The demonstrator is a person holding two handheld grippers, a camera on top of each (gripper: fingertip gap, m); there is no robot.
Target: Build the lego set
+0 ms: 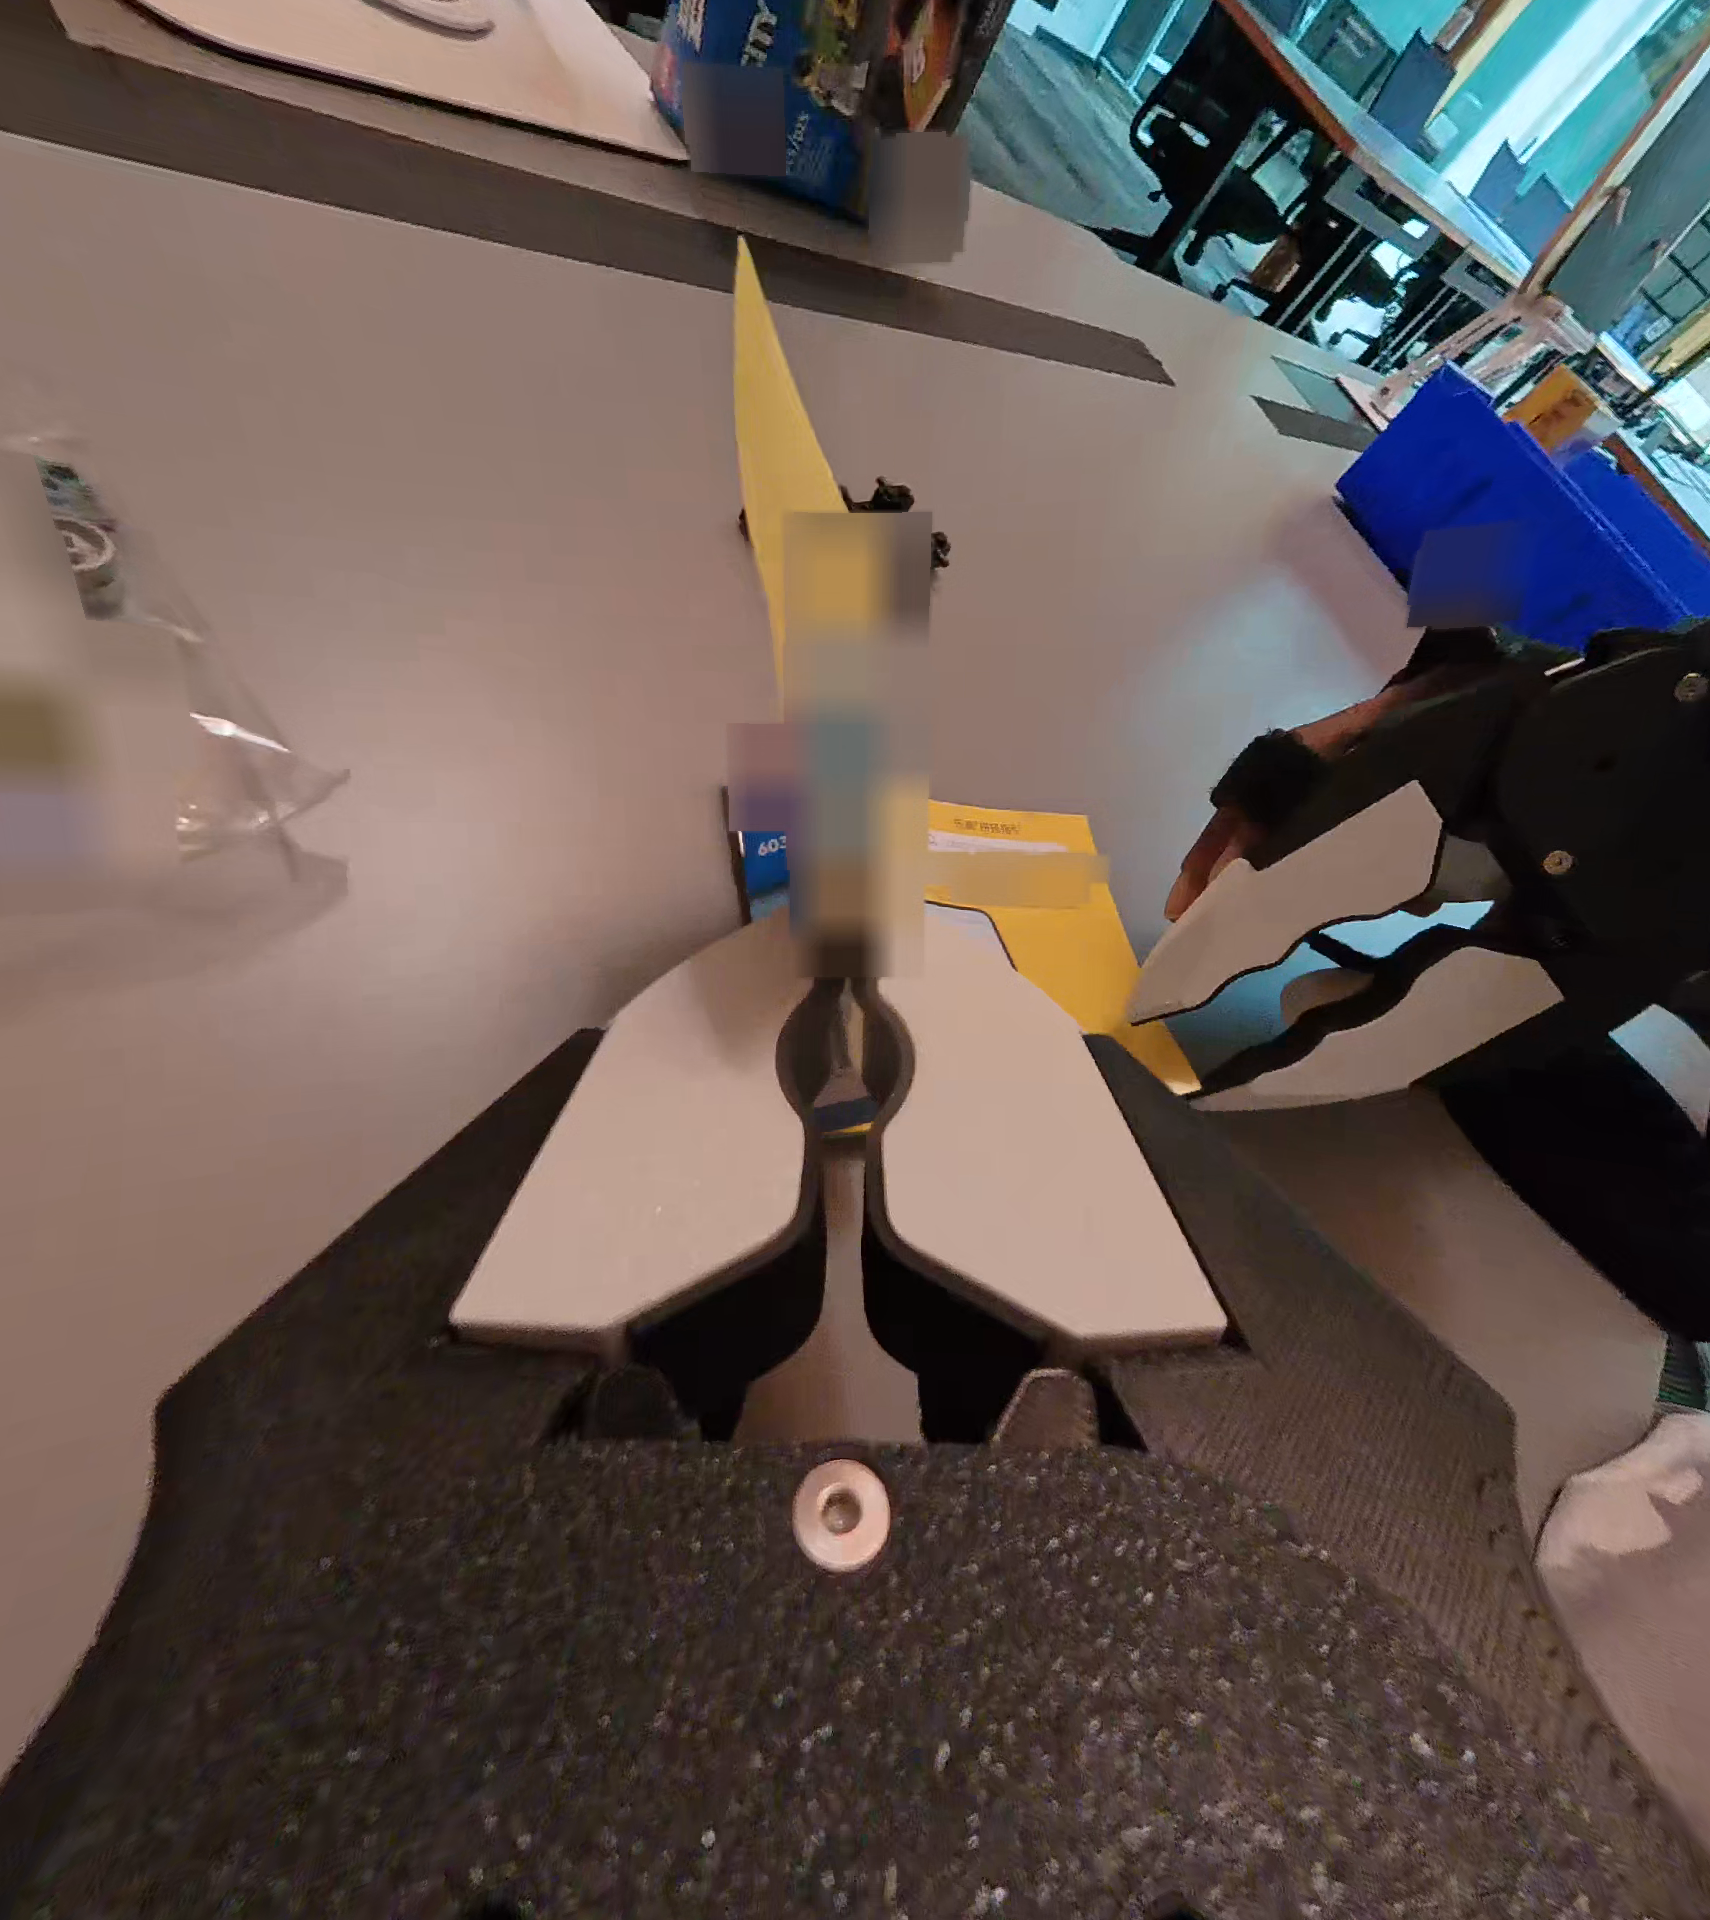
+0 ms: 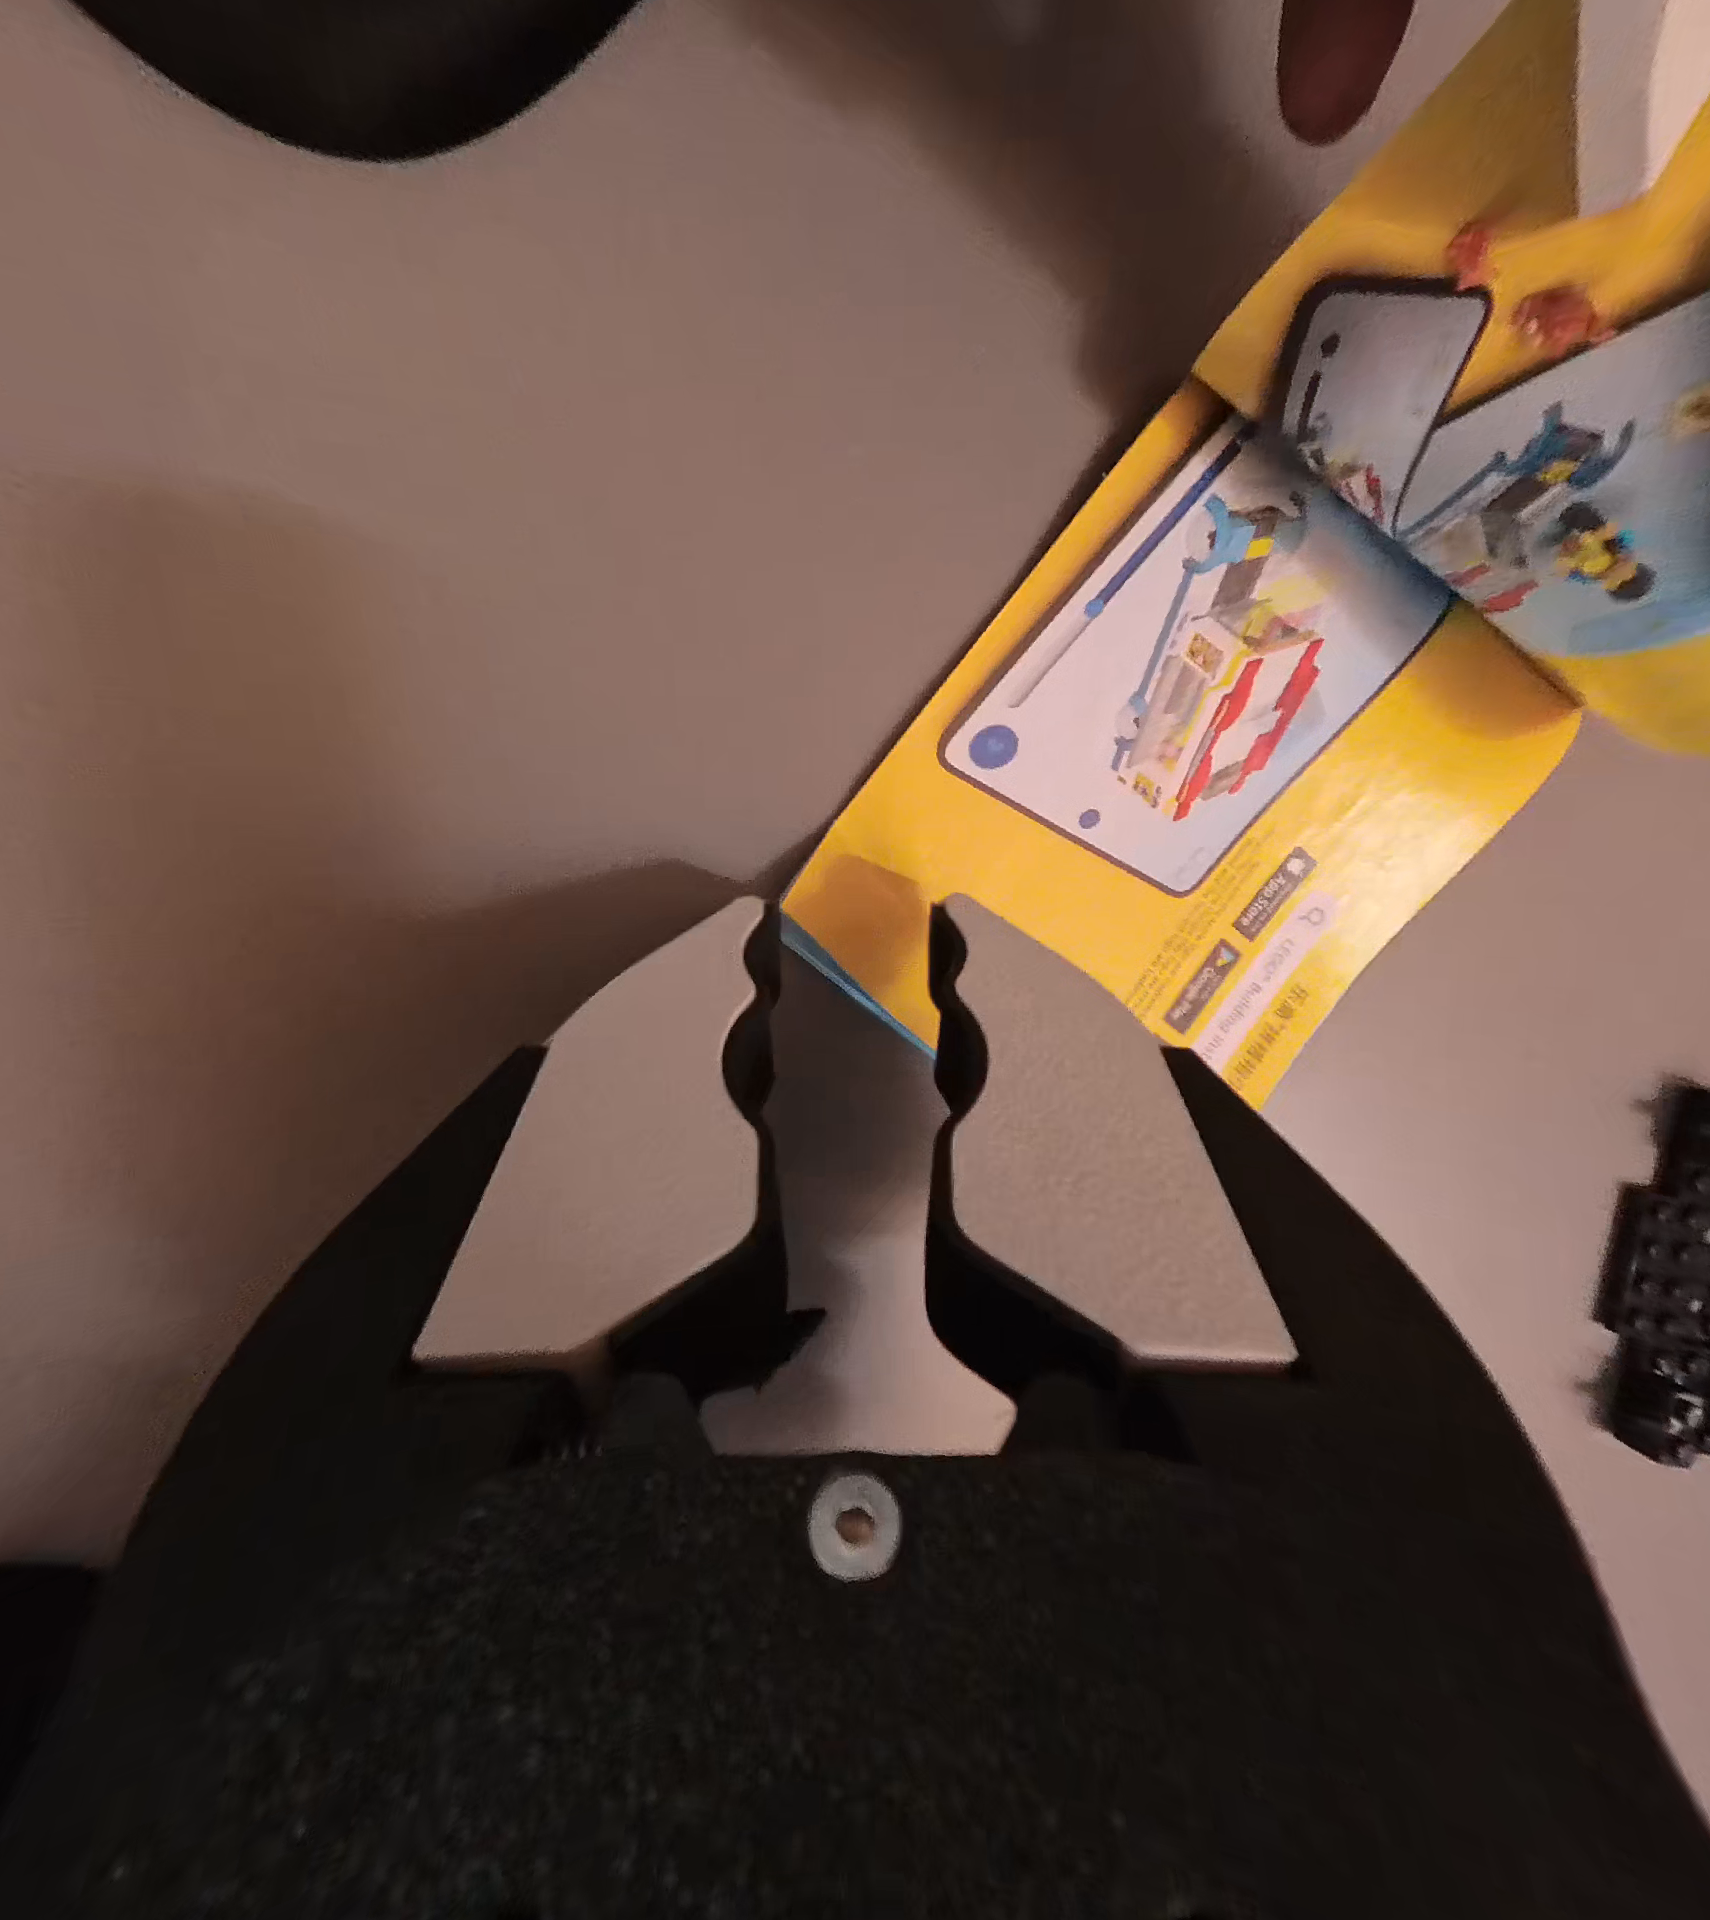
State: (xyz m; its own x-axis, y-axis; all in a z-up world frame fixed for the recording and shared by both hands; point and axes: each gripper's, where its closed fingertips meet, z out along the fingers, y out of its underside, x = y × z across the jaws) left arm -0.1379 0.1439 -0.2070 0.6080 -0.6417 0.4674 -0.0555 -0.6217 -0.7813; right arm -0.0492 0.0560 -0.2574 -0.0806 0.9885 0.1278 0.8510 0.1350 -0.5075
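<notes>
Left wrist view: we found the left claw (image 1: 843, 997) pinched on the edge of the yellow instruction booklet (image 1: 789, 457), fingers drawn together with only the thin paper between them, a leaf standing up on edge ahead. The right claw (image 1: 1168, 1029) sat just to the right with its fingers apart, low over the booklet's near corner, a gloved hand (image 1: 1266, 779) on its grip.

Right wrist view: we saw the right claw (image 2: 851, 914) with its fingers apart, its tips at the booklet's (image 2: 1194, 727) lower corner, which lay partly open on the grey worktop (image 2: 415, 623). We could not tell whether the tips touched the paper. A black studded lego assembly (image 2: 1708, 1278) lay on the worktop to the right, well apart from both claws.

Further out in the left view: a clear plastic bag (image 1: 207, 748) on the left, the set's box (image 1: 809, 94) at the far edge, blue bins (image 1: 1516, 509) to the right.

Handling, our judgement: the booklet is light, limp and glossy, likely to slip or crease, so it is best taken at a free corner or edge, close to the fold. The black assembly is rigid and light, best gripped across its flat sides.
</notes>
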